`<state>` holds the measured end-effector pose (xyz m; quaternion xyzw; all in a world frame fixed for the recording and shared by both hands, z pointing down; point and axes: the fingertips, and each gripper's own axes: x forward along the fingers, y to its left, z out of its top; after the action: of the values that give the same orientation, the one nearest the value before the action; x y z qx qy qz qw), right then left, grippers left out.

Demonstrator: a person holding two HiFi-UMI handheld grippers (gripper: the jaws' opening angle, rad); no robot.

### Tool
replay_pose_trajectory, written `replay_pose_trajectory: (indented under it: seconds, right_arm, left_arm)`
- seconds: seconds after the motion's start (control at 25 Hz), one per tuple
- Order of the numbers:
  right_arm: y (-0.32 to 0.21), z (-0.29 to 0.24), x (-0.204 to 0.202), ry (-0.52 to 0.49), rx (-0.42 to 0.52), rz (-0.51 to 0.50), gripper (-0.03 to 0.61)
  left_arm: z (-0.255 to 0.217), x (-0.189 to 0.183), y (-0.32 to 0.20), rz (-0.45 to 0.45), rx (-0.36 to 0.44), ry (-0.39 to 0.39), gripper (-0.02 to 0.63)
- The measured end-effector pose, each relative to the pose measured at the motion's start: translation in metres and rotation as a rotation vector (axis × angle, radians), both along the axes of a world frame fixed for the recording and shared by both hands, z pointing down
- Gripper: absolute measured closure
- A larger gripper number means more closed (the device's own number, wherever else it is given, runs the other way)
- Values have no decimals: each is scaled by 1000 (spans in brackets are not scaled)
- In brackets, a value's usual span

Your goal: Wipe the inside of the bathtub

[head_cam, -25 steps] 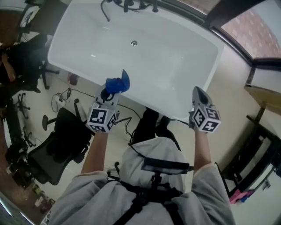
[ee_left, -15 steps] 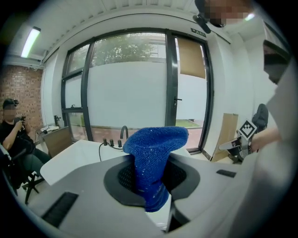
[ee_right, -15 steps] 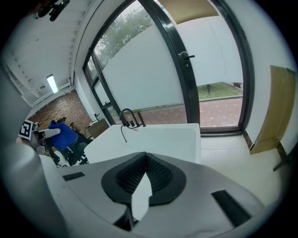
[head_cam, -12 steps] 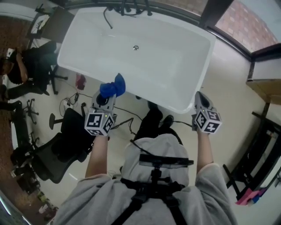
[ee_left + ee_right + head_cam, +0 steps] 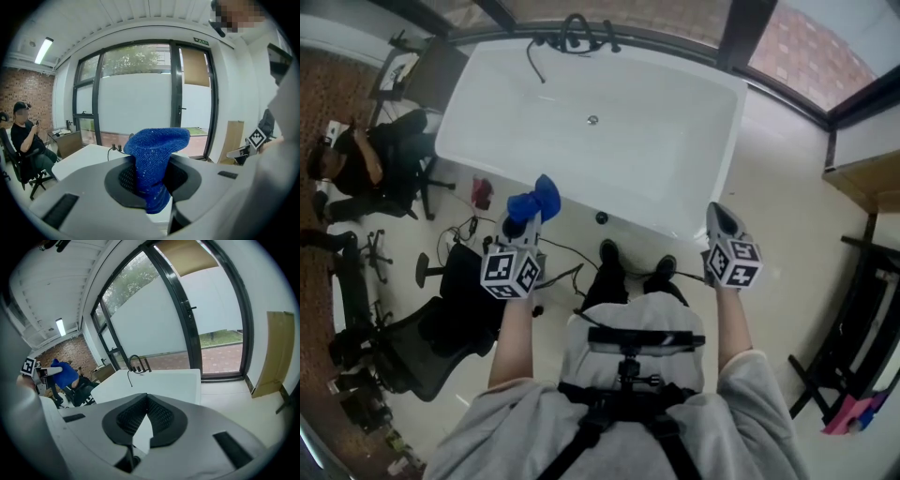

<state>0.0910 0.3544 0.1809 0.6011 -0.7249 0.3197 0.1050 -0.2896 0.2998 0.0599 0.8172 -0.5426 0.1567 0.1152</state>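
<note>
Bathtub on pale, perhaps tiled floor

Probably a lab: bathtub beside office chair and floor cables.

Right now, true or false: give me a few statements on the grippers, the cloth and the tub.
1. The left gripper is shut on the blue cloth. True.
2. The right gripper holds a sponge. False: nothing sits between its jaws.
3. The blue cloth is pressed against the bathtub floor. False: it is held in the air, on the near side of the bathtub.
4. The faucet stands at the bathtub's far rim. True.
</note>
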Motion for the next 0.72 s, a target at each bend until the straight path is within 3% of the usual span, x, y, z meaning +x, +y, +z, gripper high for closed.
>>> replay_pose_trajectory:
  seconds: [0.44,0.72]
  right_arm:
    - [24,-15,-69,56,1,62,569]
    - [32,-19,-115,109,-11,81,569]
  left_arm:
    - [-1,-45,-17,122,-7,20,534]
    - [14,-102,-20,114,-36,30,534]
